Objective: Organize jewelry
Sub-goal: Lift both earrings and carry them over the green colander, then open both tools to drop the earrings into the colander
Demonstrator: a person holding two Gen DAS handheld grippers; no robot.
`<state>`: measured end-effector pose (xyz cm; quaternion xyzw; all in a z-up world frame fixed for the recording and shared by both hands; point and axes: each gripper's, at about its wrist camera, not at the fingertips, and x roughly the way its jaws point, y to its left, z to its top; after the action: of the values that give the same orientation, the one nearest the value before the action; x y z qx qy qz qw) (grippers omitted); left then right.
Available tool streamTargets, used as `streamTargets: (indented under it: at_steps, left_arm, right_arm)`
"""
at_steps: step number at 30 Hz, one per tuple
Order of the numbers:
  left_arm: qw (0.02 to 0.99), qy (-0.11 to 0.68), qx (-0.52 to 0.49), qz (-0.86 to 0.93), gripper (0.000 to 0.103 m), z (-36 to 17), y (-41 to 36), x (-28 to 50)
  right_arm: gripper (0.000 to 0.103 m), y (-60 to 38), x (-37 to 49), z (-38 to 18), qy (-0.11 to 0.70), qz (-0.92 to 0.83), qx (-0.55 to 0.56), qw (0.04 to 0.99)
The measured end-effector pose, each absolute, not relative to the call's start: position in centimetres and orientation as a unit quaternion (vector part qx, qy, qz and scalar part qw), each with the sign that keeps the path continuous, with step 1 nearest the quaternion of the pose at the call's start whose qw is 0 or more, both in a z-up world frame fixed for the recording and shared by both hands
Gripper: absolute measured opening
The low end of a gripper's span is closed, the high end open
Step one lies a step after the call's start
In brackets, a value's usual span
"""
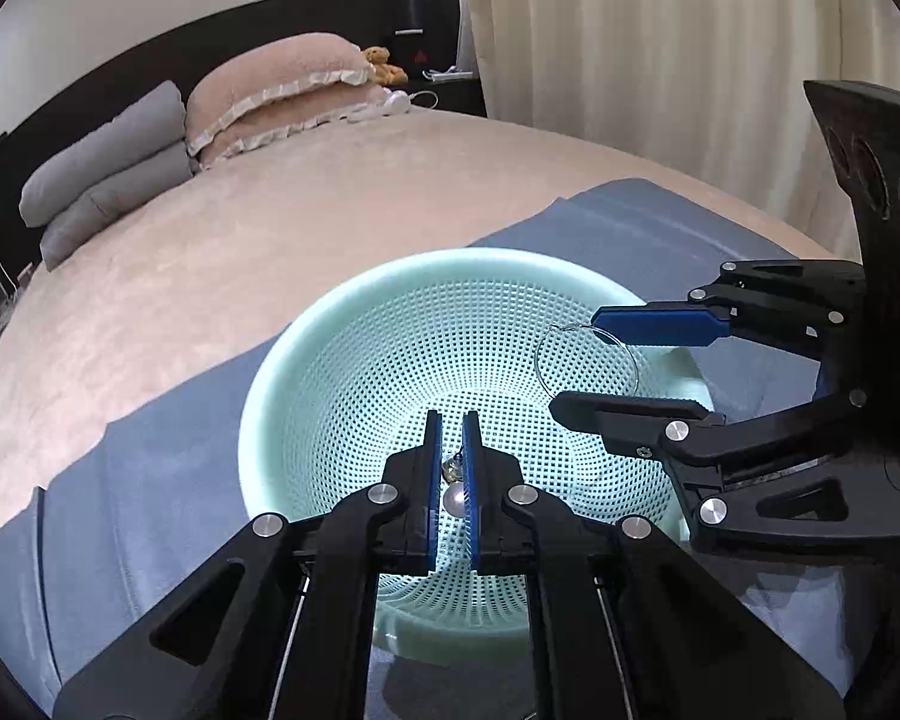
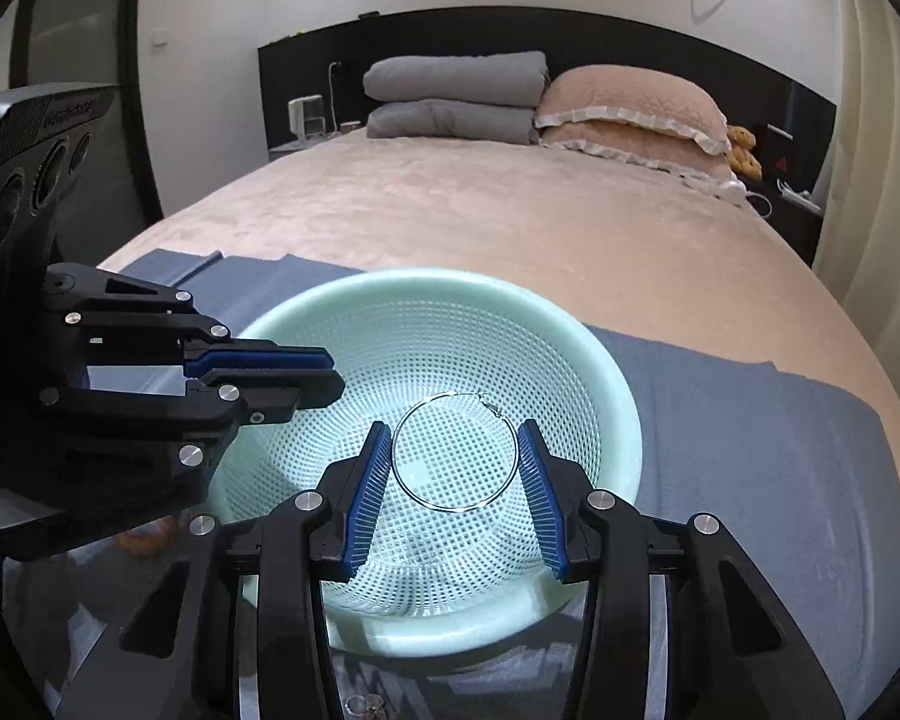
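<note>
A pale green perforated basket [image 1: 354, 312] [image 2: 618, 396] sits on a blue cloth on the bed. My left gripper [image 1: 452, 420] is shut on a pearl drop earring [image 1: 455, 498] and holds it over the basket; it shows in the right wrist view [image 2: 330, 375] at the left. My right gripper [image 2: 455, 438] holds a thin silver hoop earring [image 2: 455, 450] between its two blue pads over the basket, jaws spread to the hoop's width. It shows in the left wrist view [image 1: 576, 363] with the hoop [image 1: 585, 360] hanging between the fingers.
The blue cloth [image 1: 150, 468] [image 2: 750, 432] covers the near part of a pink bed [image 1: 240, 252]. Grey and pink pillows [image 2: 546, 102] lie at the dark headboard. Some small jewelry [image 2: 366, 705] lies on the cloth below my right gripper. A curtain [image 1: 660, 60] hangs at the right.
</note>
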<state>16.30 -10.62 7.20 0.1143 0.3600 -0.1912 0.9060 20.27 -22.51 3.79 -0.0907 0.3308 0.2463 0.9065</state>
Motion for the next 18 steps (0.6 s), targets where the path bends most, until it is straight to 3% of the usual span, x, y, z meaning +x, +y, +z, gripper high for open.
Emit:
streamTargets:
  at_steps: [18]
  left_arm:
    - [0.9, 0.38, 0.127, -0.171, 0.008, 5.1, -10.5, 15.9]
  right_arm:
    - [0.042, -23.3, 20.1, 3.0, 0.346, 0.244, -0.081, 0.902]
